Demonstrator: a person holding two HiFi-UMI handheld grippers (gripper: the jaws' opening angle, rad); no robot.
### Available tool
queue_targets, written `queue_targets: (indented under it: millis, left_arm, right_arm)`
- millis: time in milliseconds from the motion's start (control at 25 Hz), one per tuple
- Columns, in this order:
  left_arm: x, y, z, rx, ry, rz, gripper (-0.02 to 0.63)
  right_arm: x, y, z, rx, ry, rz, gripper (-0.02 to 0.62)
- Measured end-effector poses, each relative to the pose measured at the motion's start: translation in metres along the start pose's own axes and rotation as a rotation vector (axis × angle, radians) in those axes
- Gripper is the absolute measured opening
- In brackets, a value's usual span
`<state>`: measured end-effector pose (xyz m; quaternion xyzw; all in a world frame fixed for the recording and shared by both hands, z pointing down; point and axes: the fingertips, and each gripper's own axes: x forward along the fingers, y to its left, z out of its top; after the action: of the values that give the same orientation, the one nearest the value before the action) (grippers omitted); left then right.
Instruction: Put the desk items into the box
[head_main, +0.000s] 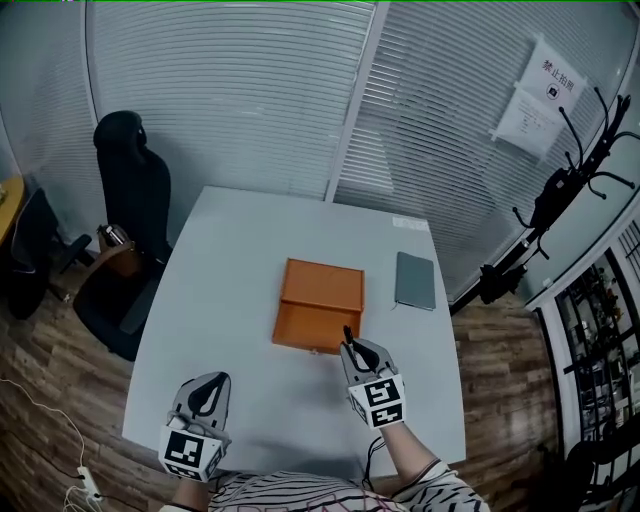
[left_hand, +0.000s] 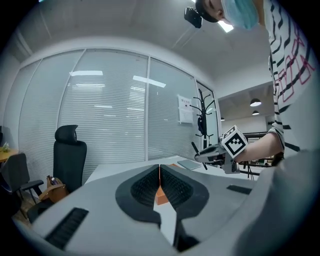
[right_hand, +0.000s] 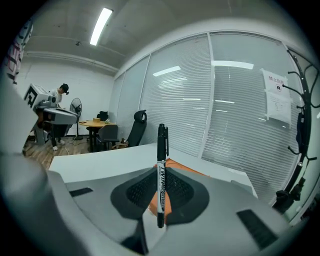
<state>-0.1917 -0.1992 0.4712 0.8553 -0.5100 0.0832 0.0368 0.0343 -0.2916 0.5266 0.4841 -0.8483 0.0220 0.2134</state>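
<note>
My right claw (right_hand: 160, 172) pinches a slim marker (right_hand: 161, 150) upright, black cap above white printed barrel, near the orange box (head_main: 318, 302); my left claw (left_hand: 159, 172) is pressed together, empty.

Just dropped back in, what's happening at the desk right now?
A person works two handheld grippers. The right gripper is clamped on a black marker, held upright by the orange box, which looks closed. The left gripper is shut and empty over the table. A grey notebook lies right of the box.
</note>
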Motion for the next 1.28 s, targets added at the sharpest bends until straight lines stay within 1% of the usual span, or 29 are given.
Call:
queue_targets:
  millis: [360, 680, 1000, 1160, 1280]
  left_arm:
    - [0.013, 0.039, 0.002, -0.021, -0.010, -0.022, 0.026]
    - [0.033, 0.066, -0.008, -0.044, -0.003, -0.041, 0.026]
    - [0.053, 0.079, -0.018, -0.074, -0.002, -0.063, 0.026]
    - [0.061, 0.083, -0.023, -0.085, 0.004, -0.073, 0.026]
    - [0.068, 0.085, -0.027, -0.095, 0.007, -0.081, 0.026]
  right_arm:
    - [0.061, -0.008, -0.010, -0.066, 0.115, -0.001, 0.058]
    - [0.120, -0.004, -0.021, -0.177, 0.239, 0.035, 0.058]
    - [0.158, 0.007, -0.053, -0.250, 0.387, 0.094, 0.058]
    - [0.171, 0.010, -0.065, -0.287, 0.443, 0.124, 0.058]
    - [0.179, 0.012, -0.078, -0.310, 0.510, 0.168, 0.058]
